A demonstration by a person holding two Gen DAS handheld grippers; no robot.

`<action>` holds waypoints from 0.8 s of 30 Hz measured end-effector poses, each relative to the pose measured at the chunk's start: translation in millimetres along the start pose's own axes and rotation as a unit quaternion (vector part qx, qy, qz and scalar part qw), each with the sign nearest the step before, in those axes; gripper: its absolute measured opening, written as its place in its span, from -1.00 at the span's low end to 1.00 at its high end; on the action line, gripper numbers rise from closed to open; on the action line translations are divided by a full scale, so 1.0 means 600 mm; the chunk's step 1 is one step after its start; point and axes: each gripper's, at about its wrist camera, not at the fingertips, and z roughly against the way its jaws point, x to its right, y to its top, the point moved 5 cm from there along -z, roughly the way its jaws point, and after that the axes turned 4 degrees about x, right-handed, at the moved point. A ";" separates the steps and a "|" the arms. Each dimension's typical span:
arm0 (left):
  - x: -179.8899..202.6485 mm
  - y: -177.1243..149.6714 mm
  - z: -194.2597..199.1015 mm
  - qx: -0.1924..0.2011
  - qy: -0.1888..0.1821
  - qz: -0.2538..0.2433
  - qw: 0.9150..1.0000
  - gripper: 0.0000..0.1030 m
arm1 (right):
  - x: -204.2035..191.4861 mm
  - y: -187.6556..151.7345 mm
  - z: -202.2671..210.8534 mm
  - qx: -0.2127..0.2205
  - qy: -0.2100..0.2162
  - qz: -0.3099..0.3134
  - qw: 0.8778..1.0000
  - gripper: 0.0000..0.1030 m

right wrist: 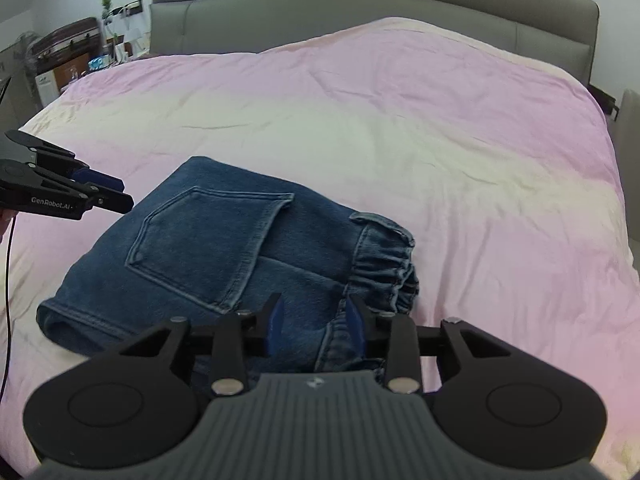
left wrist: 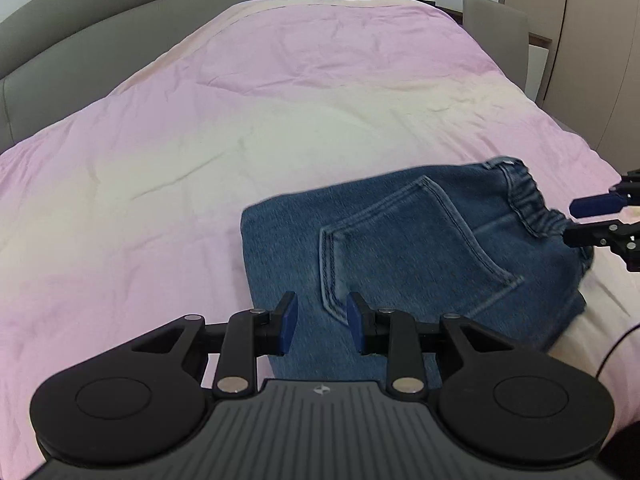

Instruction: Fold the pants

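Note:
Blue denim pants (left wrist: 420, 248) lie folded into a compact bundle on the bed, back pocket up, elastic waistband toward the right. They also show in the right wrist view (right wrist: 224, 252). My left gripper (left wrist: 322, 322) is open and empty, just above the bundle's near left edge. It appears at the left of the right wrist view (right wrist: 120, 194). My right gripper (right wrist: 316, 322) is open and empty, just above the waistband end. It shows at the right edge of the left wrist view (left wrist: 576, 220).
The bed (left wrist: 200, 140) has a pink and cream cover (right wrist: 400, 128) and a grey padded headboard (right wrist: 360, 12). A grey chair (left wrist: 496, 36) and wardrobe doors stand to the right. Cluttered furniture (right wrist: 68, 56) stands at the far left. A black cable (right wrist: 8, 280) hangs by the left gripper.

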 end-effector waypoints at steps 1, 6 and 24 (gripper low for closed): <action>0.004 -0.014 0.008 -0.007 0.001 0.004 1.000 -0.32 | -0.015 -0.010 0.006 0.002 -0.007 0.015 1.000 -0.28; 0.009 -0.076 0.010 -0.026 0.002 0.031 0.999 -0.32 | -0.028 -0.060 -0.008 -0.020 -0.035 0.038 0.998 -0.19; 0.010 -0.087 0.010 -0.065 0.018 0.056 0.996 -0.22 | -0.010 -0.065 -0.041 -0.048 -0.041 -0.019 0.998 -0.16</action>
